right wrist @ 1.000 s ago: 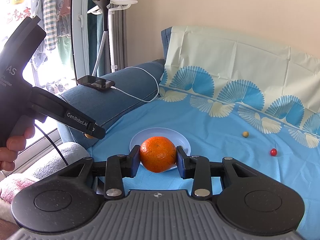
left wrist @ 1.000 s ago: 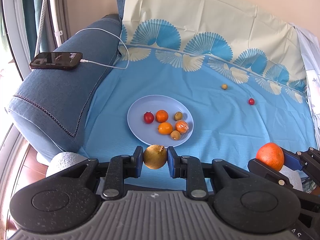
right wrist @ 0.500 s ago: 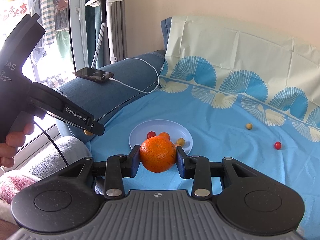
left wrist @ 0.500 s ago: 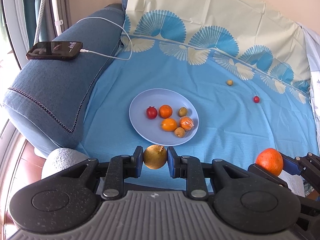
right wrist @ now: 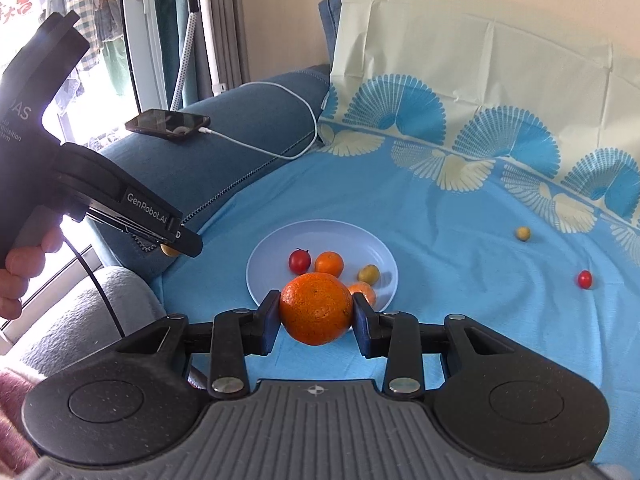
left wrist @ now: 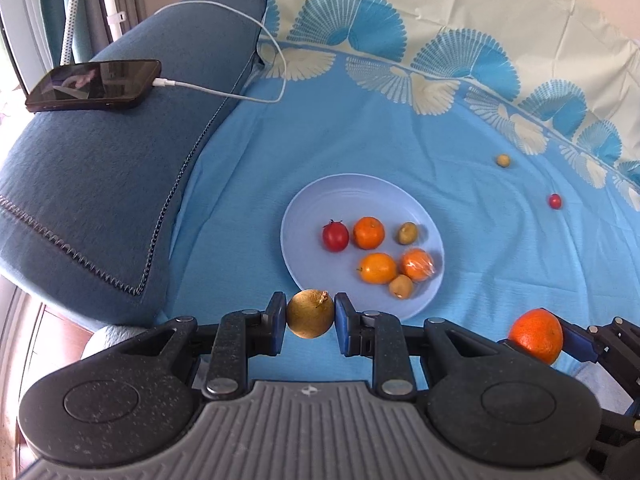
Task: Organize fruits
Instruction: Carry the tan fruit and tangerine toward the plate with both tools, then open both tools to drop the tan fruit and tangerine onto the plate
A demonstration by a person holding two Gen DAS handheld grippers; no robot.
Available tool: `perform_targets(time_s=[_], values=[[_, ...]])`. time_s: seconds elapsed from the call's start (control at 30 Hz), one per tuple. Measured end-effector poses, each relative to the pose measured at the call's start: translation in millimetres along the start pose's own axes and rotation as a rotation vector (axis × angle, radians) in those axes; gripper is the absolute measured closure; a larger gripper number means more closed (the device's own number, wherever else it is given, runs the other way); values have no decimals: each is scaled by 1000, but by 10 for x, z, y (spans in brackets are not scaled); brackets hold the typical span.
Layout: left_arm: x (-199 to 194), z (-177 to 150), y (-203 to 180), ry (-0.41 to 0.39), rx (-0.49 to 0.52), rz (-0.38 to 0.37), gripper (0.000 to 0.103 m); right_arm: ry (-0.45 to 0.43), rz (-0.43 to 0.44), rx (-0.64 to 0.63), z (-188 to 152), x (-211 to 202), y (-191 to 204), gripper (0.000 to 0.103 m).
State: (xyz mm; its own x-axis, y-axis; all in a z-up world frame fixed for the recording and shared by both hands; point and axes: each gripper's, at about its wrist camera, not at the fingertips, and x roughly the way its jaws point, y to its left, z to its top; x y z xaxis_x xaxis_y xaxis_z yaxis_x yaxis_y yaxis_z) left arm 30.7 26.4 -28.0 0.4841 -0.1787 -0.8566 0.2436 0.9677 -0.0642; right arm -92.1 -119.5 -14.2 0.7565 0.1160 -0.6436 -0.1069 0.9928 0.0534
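My left gripper [left wrist: 310,314] is shut on a golden-brown round fruit [left wrist: 310,313], held just in front of the near rim of the pale blue plate [left wrist: 320,196]. The plate holds several small fruits, among them a red one [left wrist: 335,236] and small oranges. My right gripper [right wrist: 315,308] is shut on a large orange [right wrist: 316,308], held above the plate's near edge [right wrist: 280,240]. That orange also shows at the right in the left wrist view [left wrist: 536,335]. A small yellow fruit [left wrist: 503,160] and a small red fruit [left wrist: 555,201] lie loose on the blue cloth, far right.
A dark blue sofa arm [left wrist: 100,184] stands left of the plate, with a phone [left wrist: 94,85] and its white cable [left wrist: 248,96] on top. The patterned cloth rises up the backrest [left wrist: 440,8]. The left gripper's body [right wrist: 120,196] shows at left in the right wrist view.
Both grippers have moved forward and lower toward the plate, each still holding its fruit. The plate now looks nearer in both views.
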Motion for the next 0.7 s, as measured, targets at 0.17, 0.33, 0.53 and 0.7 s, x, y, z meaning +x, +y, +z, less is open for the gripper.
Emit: perform_targets(time_s=[0.17, 0.33, 0.53, 0.7], values=[[421, 237, -7, 48, 3, 12, 75, 36, 18, 8, 111, 452, -65, 64], [817, 414, -41, 93, 11, 20, 75, 67, 22, 0, 215, 913, -147, 64], [1218, 476, -64, 140, 20, 34, 75, 128, 26, 6, 236, 1378, -266, 64], [1452, 572, -66, 145, 49, 37, 73, 154, 24, 11, 244, 1615, -335, 64]])
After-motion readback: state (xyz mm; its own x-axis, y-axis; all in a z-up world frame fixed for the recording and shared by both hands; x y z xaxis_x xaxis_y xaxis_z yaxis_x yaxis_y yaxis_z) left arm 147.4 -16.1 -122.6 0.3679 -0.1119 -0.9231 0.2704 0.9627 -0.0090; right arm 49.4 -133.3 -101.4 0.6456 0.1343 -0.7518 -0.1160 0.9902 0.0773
